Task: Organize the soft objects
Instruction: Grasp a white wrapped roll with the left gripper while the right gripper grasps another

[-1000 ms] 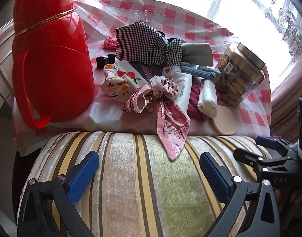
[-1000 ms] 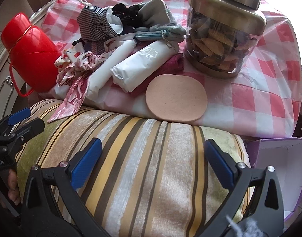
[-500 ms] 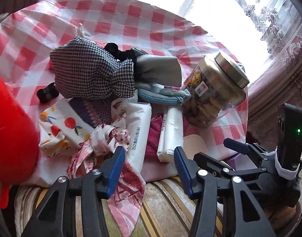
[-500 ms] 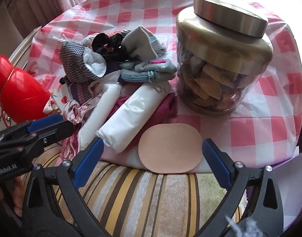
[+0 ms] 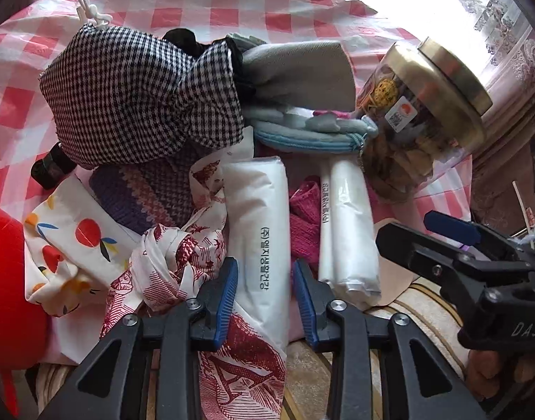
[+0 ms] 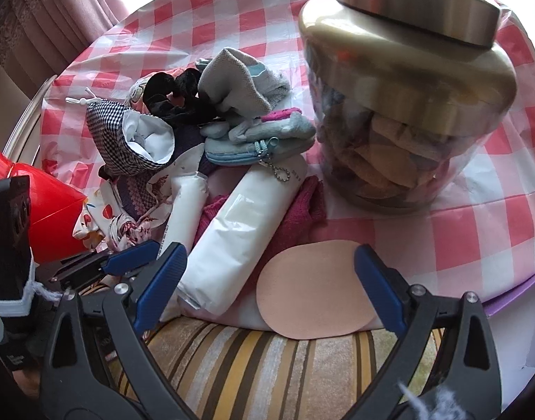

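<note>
A heap of soft things lies on the checked tablecloth (image 5: 232, 3). My left gripper (image 5: 265, 297) has its jaws on either side of a white plastic packet with Korean print (image 5: 258, 210), narrowed around its near end. Beside it lie a red-and-white patterned scarf (image 5: 169, 262), a second white packet (image 5: 348, 231), a checked pouch (image 5: 141, 94) and a grey-blue zip purse (image 5: 302, 136). My right gripper (image 6: 267, 287) is open, its jaws spanning the second packet (image 6: 239, 234) and a peach oval sponge (image 6: 313, 297).
A glass jar with a metal lid (image 6: 404, 105) stands at the right. A red jug (image 5: 8, 280) stands at the left. A striped cushion (image 6: 267, 367) lies under both grippers. A purple box edge (image 6: 512, 297) shows at the right.
Both grippers have moved forward from over the cushion to the heap. My left jaws have narrowed around the printed packet. My right jaws stay wide.
</note>
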`<state>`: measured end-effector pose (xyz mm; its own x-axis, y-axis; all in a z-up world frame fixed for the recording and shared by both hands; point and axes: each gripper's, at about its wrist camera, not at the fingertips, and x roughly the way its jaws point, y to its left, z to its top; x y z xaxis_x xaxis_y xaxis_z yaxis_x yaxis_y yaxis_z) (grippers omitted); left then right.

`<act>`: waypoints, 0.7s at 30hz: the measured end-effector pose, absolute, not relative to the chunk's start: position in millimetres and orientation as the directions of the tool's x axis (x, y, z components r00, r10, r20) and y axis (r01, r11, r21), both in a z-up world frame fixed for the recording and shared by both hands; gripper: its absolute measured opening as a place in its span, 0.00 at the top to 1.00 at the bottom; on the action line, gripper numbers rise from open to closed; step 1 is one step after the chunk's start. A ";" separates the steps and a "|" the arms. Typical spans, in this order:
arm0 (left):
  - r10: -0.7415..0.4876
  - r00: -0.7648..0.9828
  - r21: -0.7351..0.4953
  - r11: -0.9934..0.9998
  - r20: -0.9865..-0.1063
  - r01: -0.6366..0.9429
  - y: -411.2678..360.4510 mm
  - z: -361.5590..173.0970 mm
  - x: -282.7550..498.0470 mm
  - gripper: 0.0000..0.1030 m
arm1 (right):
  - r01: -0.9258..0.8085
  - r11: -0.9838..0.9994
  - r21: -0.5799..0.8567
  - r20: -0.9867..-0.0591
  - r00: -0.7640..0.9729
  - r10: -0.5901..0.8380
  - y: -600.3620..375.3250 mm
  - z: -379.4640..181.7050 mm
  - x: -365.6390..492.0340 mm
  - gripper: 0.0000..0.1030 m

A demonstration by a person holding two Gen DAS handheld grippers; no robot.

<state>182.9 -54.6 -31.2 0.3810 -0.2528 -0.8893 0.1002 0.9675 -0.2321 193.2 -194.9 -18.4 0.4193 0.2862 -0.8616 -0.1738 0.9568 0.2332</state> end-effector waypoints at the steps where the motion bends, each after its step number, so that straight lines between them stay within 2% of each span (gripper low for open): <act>1: -0.246 0.373 -0.224 0.969 -0.894 0.104 -57.5 -34.2 182.5 0.62 | -0.179 0.954 0.239 -0.863 0.412 0.293 -190.8 -20.0 195.7 0.10; 3: -0.206 0.345 -0.179 0.978 -0.916 0.111 -66.1 -43.3 182.7 0.61 | -0.188 0.951 0.244 -0.869 0.394 0.301 -182.3 -24.1 199.8 0.14; 5: -0.211 0.351 -0.184 0.977 -0.913 0.108 -70.9 -48.6 180.9 0.63 | -0.199 0.952 0.235 -0.877 0.379 0.296 -174.8 -29.5 203.1 0.20; 7: -0.249 0.378 -0.238 0.968 -0.892 0.076 -60.3 -44.6 176.5 0.64 | -0.207 0.951 0.230 -0.882 0.368 0.293 -170.4 -33.8 204.8 0.26; 11: -0.340 0.418 -0.346 0.936 -0.842 0.065 -49.2 -40.8 170.4 0.65 | -0.201 0.948 0.248 -0.888 0.343 0.306 -169.0 -41.0 207.9 0.32; 13: -0.349 0.440 -0.358 0.931 -0.827 0.067 -49.9 -37.6 167.4 0.66 | -0.206 0.944 0.257 -0.888 0.336 0.315 -169.5 -42.3 207.2 0.44; 21: -0.373 0.521 -0.394 0.916 -0.767 0.077 -37.9 -6.5 134.8 0.66 | -0.227 0.933 0.278 -0.876 0.339 0.344 -184.2 -28.5 182.0 0.49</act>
<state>134.8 -37.9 -6.5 0.5211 -0.3734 -0.7674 0.0770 0.9161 -0.3935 182.0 -184.2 -28.5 0.3387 0.3435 -0.8759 -0.2275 0.9332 0.2780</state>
